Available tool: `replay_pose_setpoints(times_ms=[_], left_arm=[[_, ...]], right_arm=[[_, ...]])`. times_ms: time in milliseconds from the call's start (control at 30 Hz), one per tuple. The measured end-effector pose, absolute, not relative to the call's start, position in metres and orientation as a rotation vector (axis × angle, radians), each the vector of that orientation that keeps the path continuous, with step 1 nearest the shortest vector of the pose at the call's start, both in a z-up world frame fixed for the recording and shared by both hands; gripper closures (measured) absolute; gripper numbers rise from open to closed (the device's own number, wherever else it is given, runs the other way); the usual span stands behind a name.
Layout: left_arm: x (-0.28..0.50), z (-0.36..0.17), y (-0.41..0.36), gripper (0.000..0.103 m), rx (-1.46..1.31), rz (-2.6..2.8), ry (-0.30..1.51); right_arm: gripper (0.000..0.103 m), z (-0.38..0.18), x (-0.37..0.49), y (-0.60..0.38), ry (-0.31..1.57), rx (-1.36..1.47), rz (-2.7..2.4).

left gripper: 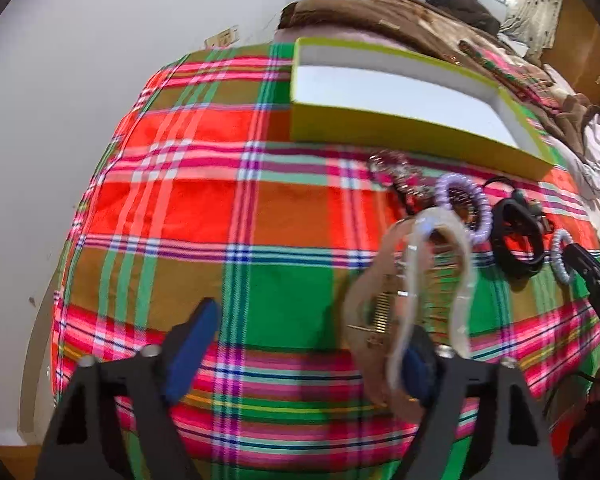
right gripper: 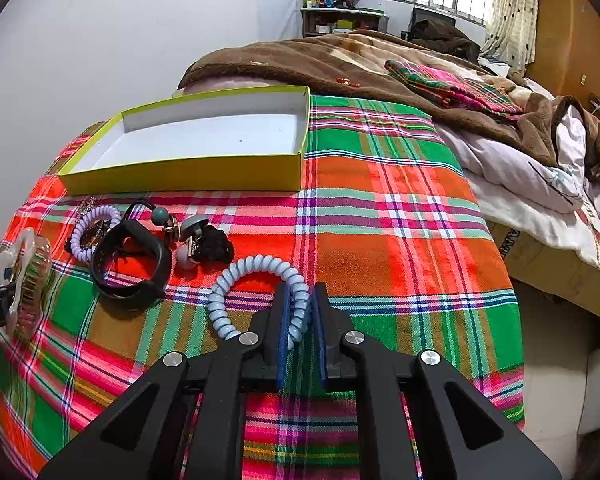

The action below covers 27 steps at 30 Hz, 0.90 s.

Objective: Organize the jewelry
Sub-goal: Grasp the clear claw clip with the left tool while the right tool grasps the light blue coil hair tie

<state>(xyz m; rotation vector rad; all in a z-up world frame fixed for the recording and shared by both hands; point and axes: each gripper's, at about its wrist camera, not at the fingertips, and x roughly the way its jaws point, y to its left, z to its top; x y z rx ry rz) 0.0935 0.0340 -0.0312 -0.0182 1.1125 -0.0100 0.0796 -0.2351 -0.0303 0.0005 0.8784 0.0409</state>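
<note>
A yellow-green box (right gripper: 188,178) with a white inside sits open on the plaid cloth; it also shows in the left wrist view (left gripper: 400,136). My right gripper (right gripper: 302,316) is shut on a pale blue spiral hair tie (right gripper: 256,266). My left gripper (left gripper: 304,344) is wide open; a clear hair claw clip (left gripper: 420,280) hangs against its right finger (left gripper: 418,372), seen in the right wrist view (right gripper: 22,264) too. On the cloth lie a lilac spiral tie (right gripper: 90,226), a black band (right gripper: 128,264) and black hair ties with beads (right gripper: 204,240).
A plaid cloth (right gripper: 380,220) covers the surface. A brown blanket (right gripper: 340,64) and white bedding (right gripper: 540,184) lie behind and to the right. A white wall (left gripper: 100,60) is at the left. A shelf (right gripper: 340,16) stands far back.
</note>
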Motion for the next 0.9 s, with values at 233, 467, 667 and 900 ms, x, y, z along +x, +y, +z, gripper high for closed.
replay_pose_setpoints(times_ms=[233,467,667,900], left_arm=[[0.094,-0.027,0.026,0.068,-0.028,-0.057,1.089],[0.093,-0.023,0.022,0.084,-0.049,-0.083,1.066],[0.090,-0.009,0.029,0.084,-0.071,-0.095,1.029],[0.098,0.011,0.035,0.084,-0.078,-0.099,0.981]], right_arm=[[0.092,-0.020,0.075,-0.238,0.845,0.004,0.028],[0.093,-0.007,0.072,-0.236,0.808,0.004,0.027],[0.093,0.010,0.070,-0.233,0.765,-0.002,0.026],[0.093,0.031,0.078,-0.224,0.716,-0.030,0.034]])
